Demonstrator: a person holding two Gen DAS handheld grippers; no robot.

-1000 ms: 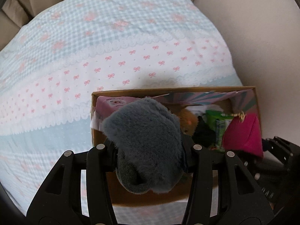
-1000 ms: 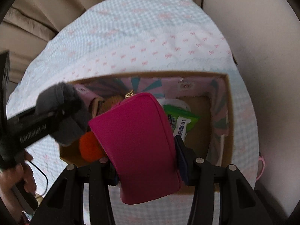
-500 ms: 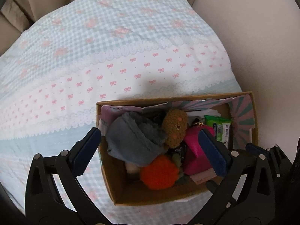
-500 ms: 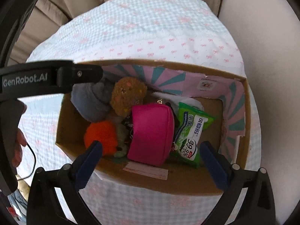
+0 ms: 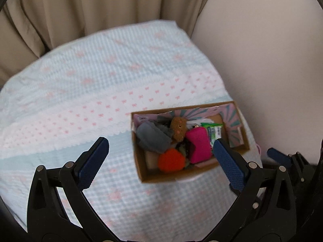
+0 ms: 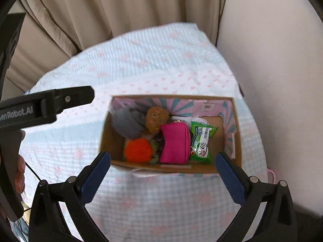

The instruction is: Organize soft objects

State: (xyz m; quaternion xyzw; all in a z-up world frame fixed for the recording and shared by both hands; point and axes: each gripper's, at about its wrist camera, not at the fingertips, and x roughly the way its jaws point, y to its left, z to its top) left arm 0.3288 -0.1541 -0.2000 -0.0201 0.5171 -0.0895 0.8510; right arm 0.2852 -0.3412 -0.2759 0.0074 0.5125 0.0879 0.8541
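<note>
Nearest us, our left tongs [image 5: 159,149] and right tongs [image 6: 163,166] gape wide, empty. Beyond them the open brown cardboard box [image 6: 105,135] on the blue gingham bed [image 6: 141,64] holds a grey plush [image 6: 129,124], orange pompom [image 6: 137,150], magenta pouch [image 6: 175,143], brown fuzzy toy [image 6: 156,120], green wipes packet [image 6: 201,141].

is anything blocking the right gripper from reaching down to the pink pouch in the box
Nothing visible does. The right gripper is open and empty above the cardboard box, which has no lid, and the pink pouch lies on top, uncovered.
</note>
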